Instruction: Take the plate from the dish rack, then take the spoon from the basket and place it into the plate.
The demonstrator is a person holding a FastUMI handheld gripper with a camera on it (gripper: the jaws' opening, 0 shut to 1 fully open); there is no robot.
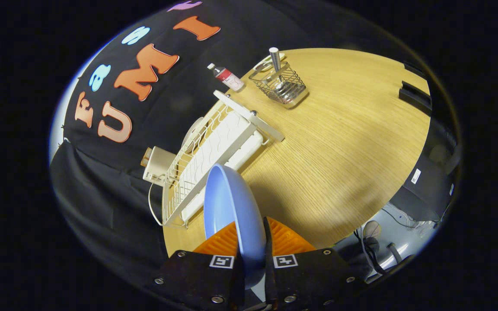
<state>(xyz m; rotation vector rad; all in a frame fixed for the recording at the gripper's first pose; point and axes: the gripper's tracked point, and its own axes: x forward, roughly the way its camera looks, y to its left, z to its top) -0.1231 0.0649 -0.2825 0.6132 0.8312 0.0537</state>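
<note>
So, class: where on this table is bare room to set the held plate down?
The gripper is shut on the blue plate. Bare wooden table stretches beside the dish rack, from just ahead of the fingers to the wire basket. It is crowded around the rack, bottle and basket.

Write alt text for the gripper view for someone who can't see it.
The gripper is shut on the rim of a light blue round plate, held on edge above a wooden table. Beyond it stand a white wire dish rack and a wire basket.
</note>
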